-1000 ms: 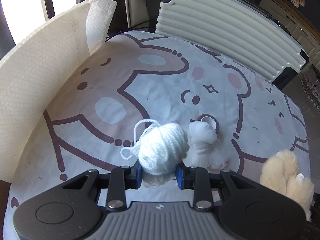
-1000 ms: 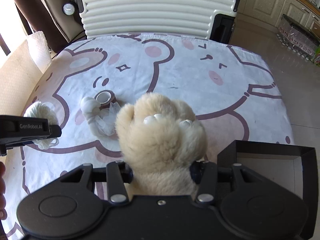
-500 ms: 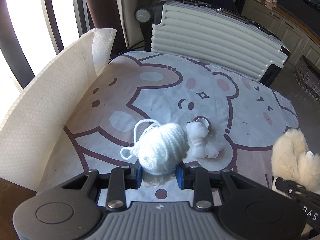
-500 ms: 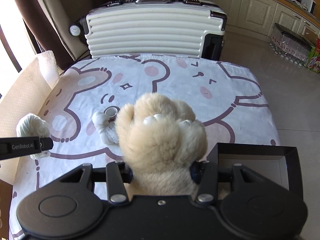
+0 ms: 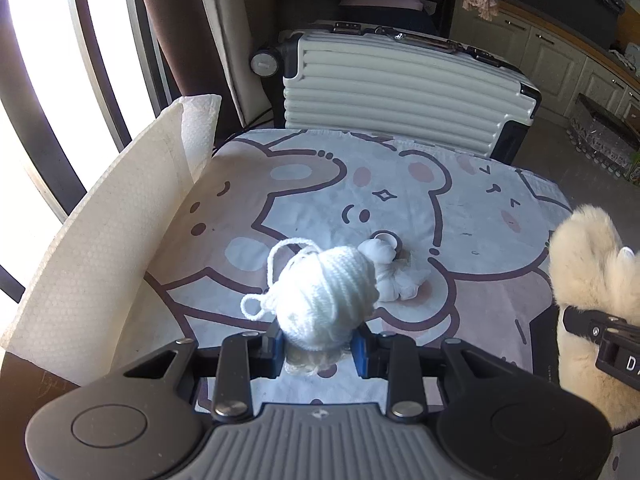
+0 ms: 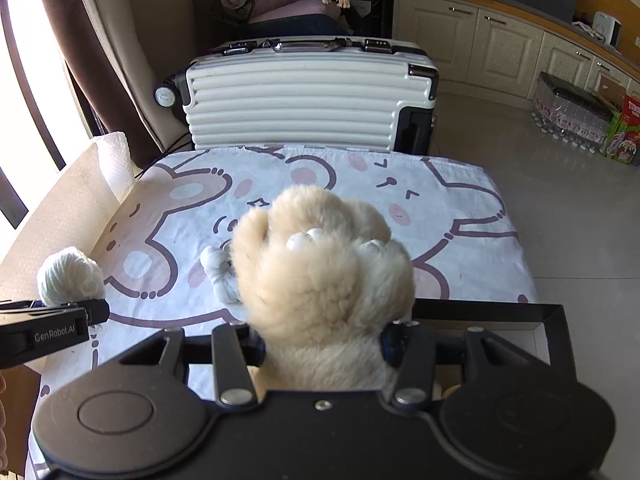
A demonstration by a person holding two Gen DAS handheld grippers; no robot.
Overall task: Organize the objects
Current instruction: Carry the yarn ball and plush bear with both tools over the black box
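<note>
Yarn ball (image 5: 326, 300) and plush paw (image 6: 320, 276) now higher (both off the table)

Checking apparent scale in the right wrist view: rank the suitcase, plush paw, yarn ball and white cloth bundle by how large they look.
1. plush paw and suitcase: alike; the paw is nearest.
2. yarn ball
3. white cloth bundle, partly hidden

The left black plastic two-finger gripper (image 5: 318, 346) has a ribbed grey housing, blue pads, silver screws and "GenRobot.AI" lettering. The right black plastic two-finger gripper (image 6: 322, 346) has round embossed discs and silver screws.
</note>
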